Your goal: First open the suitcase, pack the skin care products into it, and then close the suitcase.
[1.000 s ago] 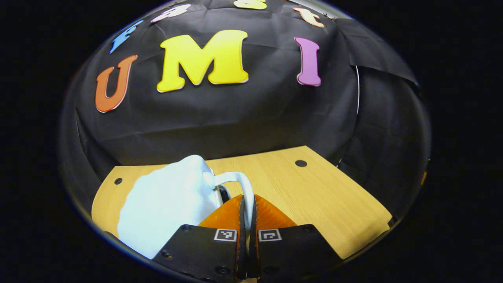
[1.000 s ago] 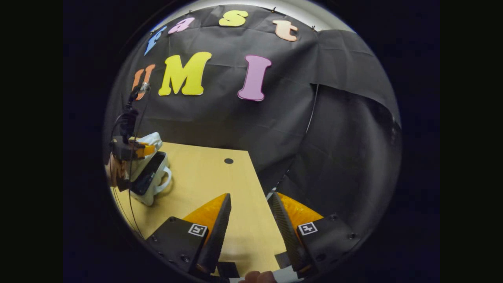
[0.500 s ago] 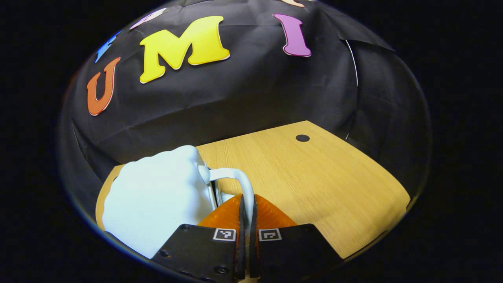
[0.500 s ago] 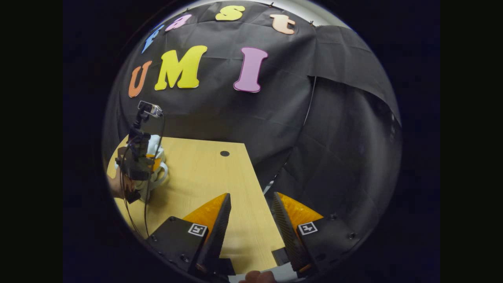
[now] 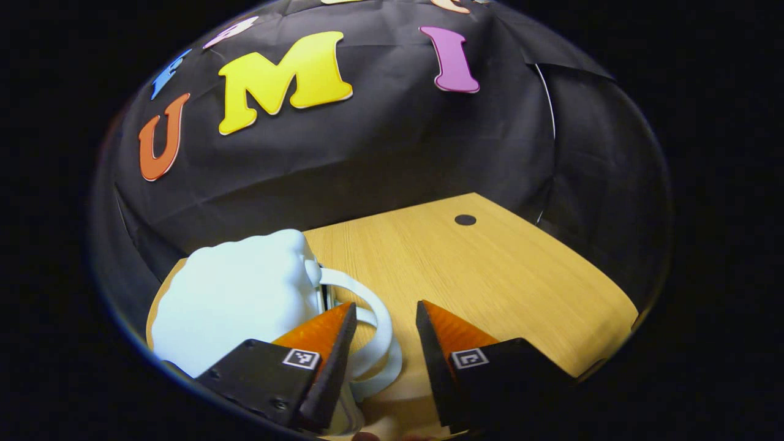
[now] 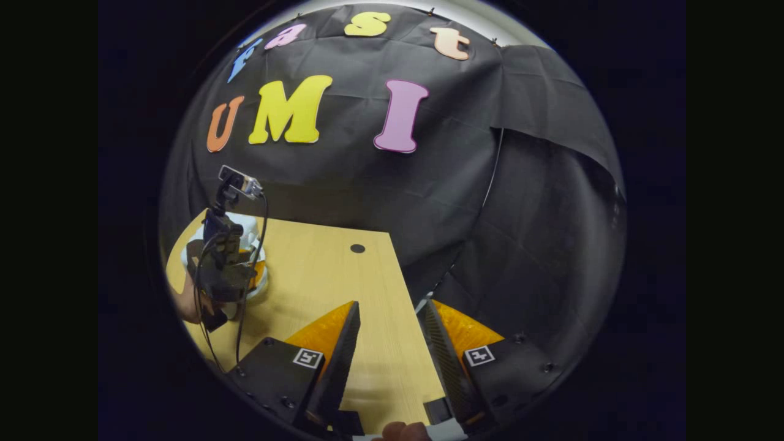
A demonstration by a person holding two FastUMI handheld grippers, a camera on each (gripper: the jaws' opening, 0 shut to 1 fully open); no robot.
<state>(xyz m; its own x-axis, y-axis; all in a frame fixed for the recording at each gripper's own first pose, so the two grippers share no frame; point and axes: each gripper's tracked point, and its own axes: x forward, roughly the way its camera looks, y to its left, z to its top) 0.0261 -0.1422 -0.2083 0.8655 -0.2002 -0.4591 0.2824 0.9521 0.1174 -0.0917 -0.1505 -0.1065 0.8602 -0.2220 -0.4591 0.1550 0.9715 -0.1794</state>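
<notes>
One white suitcase (image 5: 236, 306) sits at the lower left of the left gripper view, with one looped white handle (image 5: 375, 331) on its right side. One wooden worktop (image 5: 490, 275) carries it, and one dark round hole (image 5: 465, 219) marks the worktop toward the upper right. Two grippers are counted: the left gripper (image 5: 380, 346) and the right gripper (image 6: 387, 343), each with two fingers.

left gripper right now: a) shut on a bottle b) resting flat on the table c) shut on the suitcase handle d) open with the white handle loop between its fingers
d: in the left gripper view, the left gripper stands open, fingers apart, with the white handle of the closed suitcase between them.
</notes>
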